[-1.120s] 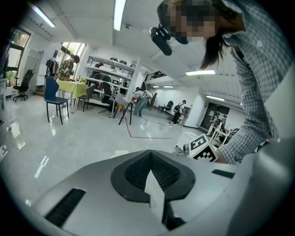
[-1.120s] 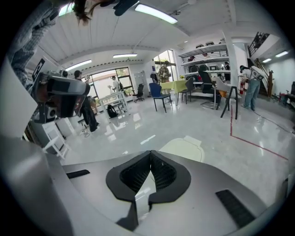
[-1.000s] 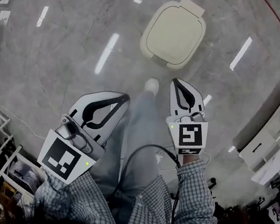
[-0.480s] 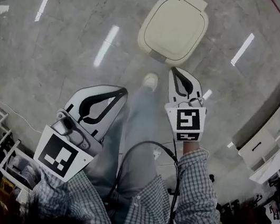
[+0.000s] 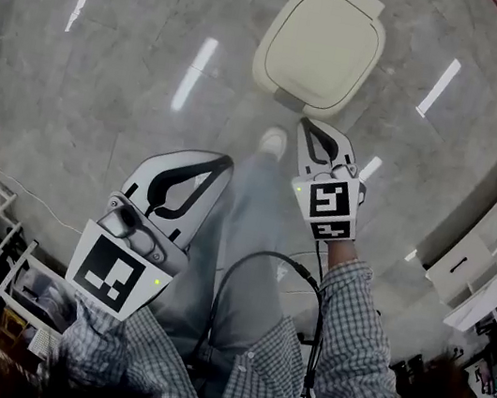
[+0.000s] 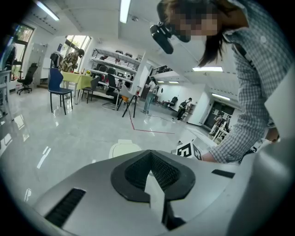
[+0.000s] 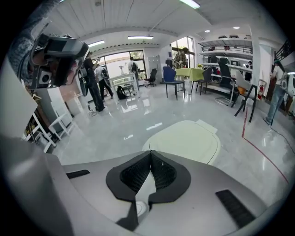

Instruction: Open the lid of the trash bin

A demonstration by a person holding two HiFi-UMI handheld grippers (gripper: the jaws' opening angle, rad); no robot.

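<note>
Both pairs of jaws are clenched tip to tip and grasp nothing. On the left gripper and the right gripper alike, the ribbed black pads meet at a point and the hollow behind them is empty.

In the head view the right gripper is held out ahead of the person, its tips near the front edge of the trash bin but apart from it. The left gripper hangs further back and to the left, well apart from the bin. The cream bin stands on the glossy grey floor straight in front of the person, whose shoe is just short of it. The bin's lid lies flat and fully shut, with the hinge block on the far side. A small darker tab sits at the near edge; it may be a pedal or a latch, and I cannot tell which.

By my reading, none of the task is done: nothing touches the bin and the lid is down. All of it is left:
1. Reach the bin.
2. Get a jaw tip under the front of the lid or onto that tab.
3. Swing the lid up on its far hinge.

The right gripper looks the better placed for this. White shelving stands off to the right, out of the way.
</note>
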